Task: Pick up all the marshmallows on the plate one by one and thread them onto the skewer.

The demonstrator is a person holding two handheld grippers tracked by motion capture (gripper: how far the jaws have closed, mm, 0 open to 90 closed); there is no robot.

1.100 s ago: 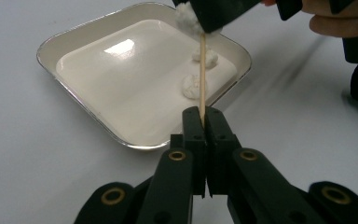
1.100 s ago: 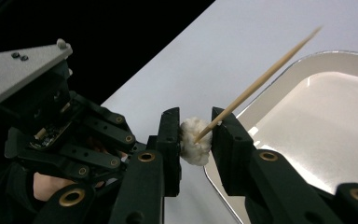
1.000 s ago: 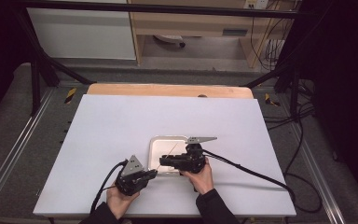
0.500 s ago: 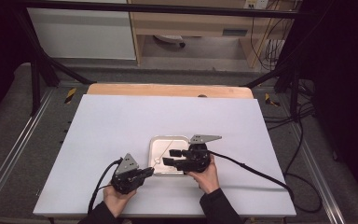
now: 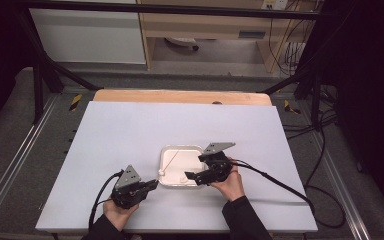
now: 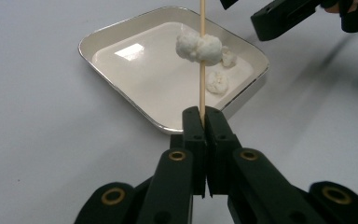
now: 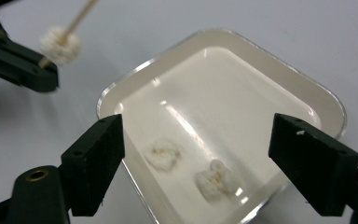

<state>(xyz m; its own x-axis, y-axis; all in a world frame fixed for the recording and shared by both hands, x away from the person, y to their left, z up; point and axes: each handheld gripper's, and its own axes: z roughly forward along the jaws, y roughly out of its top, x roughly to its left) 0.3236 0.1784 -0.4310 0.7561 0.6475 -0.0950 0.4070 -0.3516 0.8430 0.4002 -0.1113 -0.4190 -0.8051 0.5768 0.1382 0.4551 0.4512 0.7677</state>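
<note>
Skewer point(image 6: 202, 70) sits clamped upright in my left gripper point(image 6: 204, 114), one white piece point(image 6: 198, 46) threaded on it above the tray point(image 6: 121, 35). My right gripper point(image 7: 196, 140) has just been opening, nothing between its jaws, over two loose pieces point(image 7: 164, 154) inside that tray.

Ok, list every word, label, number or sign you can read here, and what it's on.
None can be read.
White tray: plain, no print.
Wooden skewer: no marking.
Label on the shelf edge behind the table: too small and blurred to read.
</note>
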